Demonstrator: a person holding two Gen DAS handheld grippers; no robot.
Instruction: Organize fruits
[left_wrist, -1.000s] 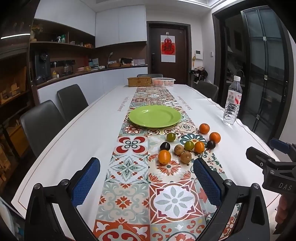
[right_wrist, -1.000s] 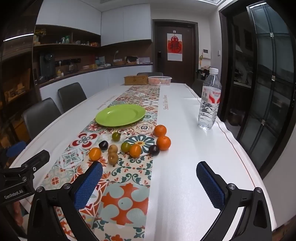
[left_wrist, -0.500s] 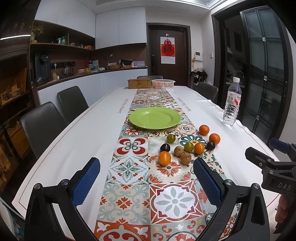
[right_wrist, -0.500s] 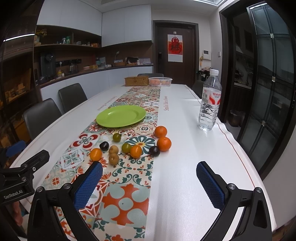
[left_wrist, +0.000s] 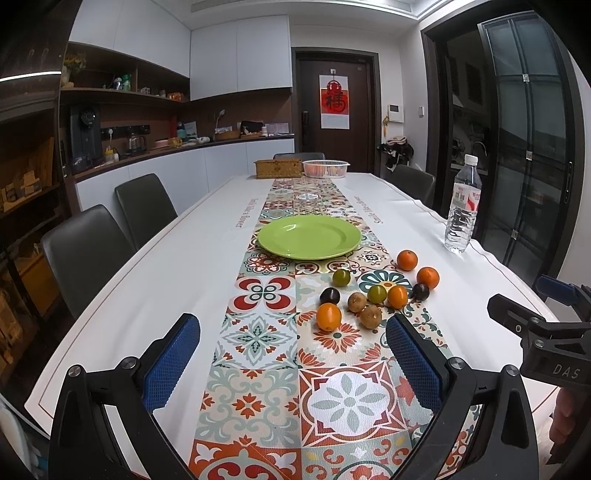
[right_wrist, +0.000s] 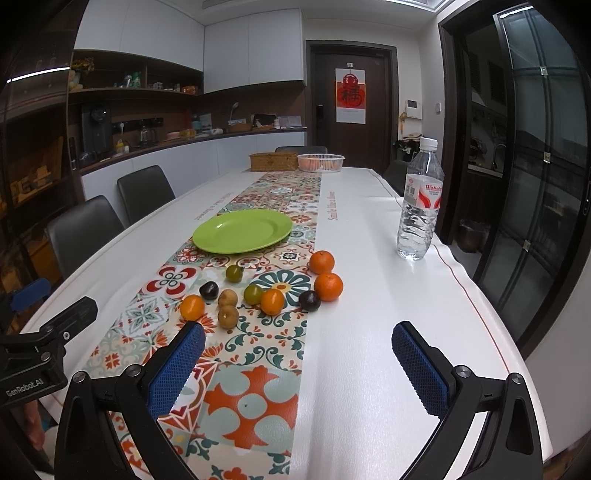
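Observation:
An empty green plate (left_wrist: 309, 237) (right_wrist: 242, 230) sits on the patterned table runner. In front of it lie several small fruits: an orange tomato (left_wrist: 328, 316) (right_wrist: 192, 307), two brown fruits (left_wrist: 370, 316) (right_wrist: 228, 316), two dark plums (left_wrist: 329, 295) (right_wrist: 309, 300), green tomatoes (left_wrist: 341, 277) (right_wrist: 234, 273) and two tangerines (left_wrist: 407, 260) (right_wrist: 321, 262). My left gripper (left_wrist: 293, 363) is open and empty, short of the fruits. My right gripper (right_wrist: 298, 369) is open and empty, near the table's front right. Each gripper shows at the edge of the other's view.
A water bottle (left_wrist: 462, 208) (right_wrist: 420, 201) stands at the right table edge. A woven box (left_wrist: 277, 168) and a white basket (left_wrist: 325, 168) stand at the far end. Dark chairs (left_wrist: 85, 254) line the left side.
Both grippers have shifted slightly; the view has tilted a little. No fruit has moved and both grippers stay open.

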